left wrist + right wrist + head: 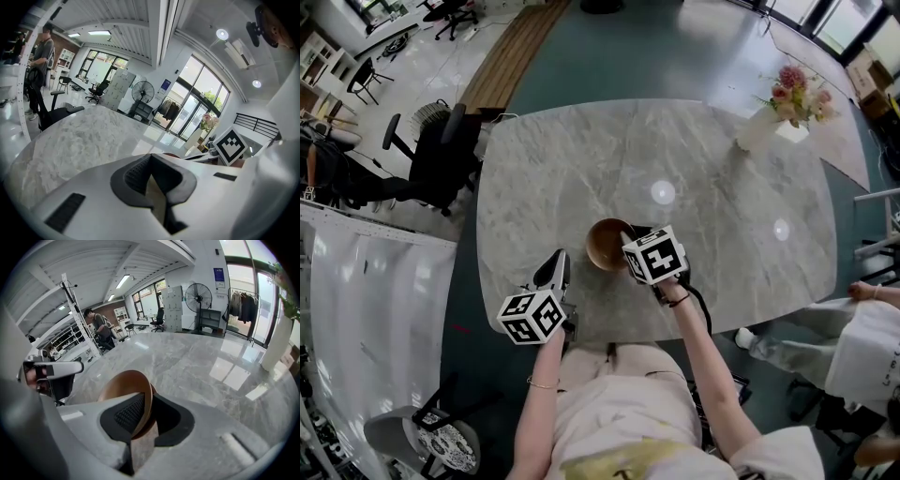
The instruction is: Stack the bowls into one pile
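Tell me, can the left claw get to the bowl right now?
Probably yes: only bare table lies between the left claw and the bowl; the right claw straddles only its right rim.

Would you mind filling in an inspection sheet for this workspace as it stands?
Surface: marble table, with glare spots.
Job's things: brown bowl near the front edge; whether others nest in it cannot be told.
Clutter: white vase of pink flowers at the far right corner.
Grippers: left tool shut, empty, apart from the bowl; right tool has the bowl's rim between its jaws, grip unclear.
Cables: black cable looping by the right wrist.
Surroundings: black office chair left of the table; seated person at right.
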A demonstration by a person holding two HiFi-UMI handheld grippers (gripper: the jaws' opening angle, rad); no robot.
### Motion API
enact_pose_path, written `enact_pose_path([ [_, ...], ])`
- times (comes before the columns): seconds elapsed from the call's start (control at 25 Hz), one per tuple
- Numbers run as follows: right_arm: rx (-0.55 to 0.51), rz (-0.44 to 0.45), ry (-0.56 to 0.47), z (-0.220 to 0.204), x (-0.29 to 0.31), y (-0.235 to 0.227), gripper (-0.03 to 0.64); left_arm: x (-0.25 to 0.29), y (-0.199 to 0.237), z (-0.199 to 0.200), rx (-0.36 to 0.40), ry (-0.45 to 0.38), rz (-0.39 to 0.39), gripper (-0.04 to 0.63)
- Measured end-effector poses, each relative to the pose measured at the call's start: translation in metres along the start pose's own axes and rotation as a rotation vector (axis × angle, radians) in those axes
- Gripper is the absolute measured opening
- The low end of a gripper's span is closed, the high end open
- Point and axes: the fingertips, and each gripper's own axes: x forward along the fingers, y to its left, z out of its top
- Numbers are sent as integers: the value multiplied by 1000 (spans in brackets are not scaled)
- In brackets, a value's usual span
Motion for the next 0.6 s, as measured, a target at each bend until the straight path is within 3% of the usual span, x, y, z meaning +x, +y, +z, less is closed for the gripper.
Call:
enact_pose_path([
  [0.6,-18,-26,-76,3,-11,0,112,-1,-13,0,8,-24,0,0],
])
